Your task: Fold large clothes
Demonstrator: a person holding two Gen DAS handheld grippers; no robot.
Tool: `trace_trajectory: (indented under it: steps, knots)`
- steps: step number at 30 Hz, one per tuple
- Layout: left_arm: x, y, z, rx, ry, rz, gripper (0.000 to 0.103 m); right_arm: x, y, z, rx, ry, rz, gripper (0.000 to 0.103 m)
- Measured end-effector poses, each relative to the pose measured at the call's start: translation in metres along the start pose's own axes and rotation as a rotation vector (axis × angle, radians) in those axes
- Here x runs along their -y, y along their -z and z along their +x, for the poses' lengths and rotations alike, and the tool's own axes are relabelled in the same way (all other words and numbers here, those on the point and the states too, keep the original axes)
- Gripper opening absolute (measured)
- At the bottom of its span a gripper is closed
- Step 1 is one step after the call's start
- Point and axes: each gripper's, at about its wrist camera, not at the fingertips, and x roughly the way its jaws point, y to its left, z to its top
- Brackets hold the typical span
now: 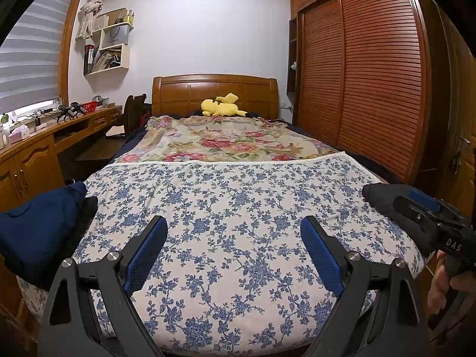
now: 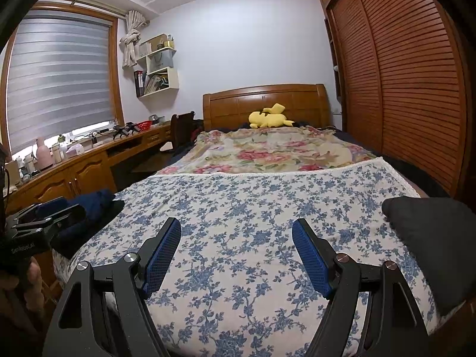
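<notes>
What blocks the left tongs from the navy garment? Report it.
Nothing visible. The left tongs hang open over the blue floral sheet; the folded navy garment lies apart to their left at the bed's edge, with only bare sheet between.

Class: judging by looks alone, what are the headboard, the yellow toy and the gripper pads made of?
Headboard: probably varnished wood, with grain and a glossy sheen. Yellow toy: plush fabric, soft and matte. Pads: seemingly blue rubber or plastic, with a fine grid texture.

A folded garment (image 1: 38,229) lies on the bed's (image 1: 238,238) left edge, another garment (image 2: 431,244) on its right edge; a plush toy (image 1: 221,105) sits before the headboard (image 1: 214,89).
</notes>
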Motion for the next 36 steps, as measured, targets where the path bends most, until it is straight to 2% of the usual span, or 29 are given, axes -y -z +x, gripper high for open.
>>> trace_trajectory:
  steps: [36]
  knots:
    - [-0.0009, -0.0001, -0.0029, 0.000, -0.006, 0.001, 0.091, 0.0018, 0.0005, -0.0024, 0.006, -0.003, 0.006, 0.079]
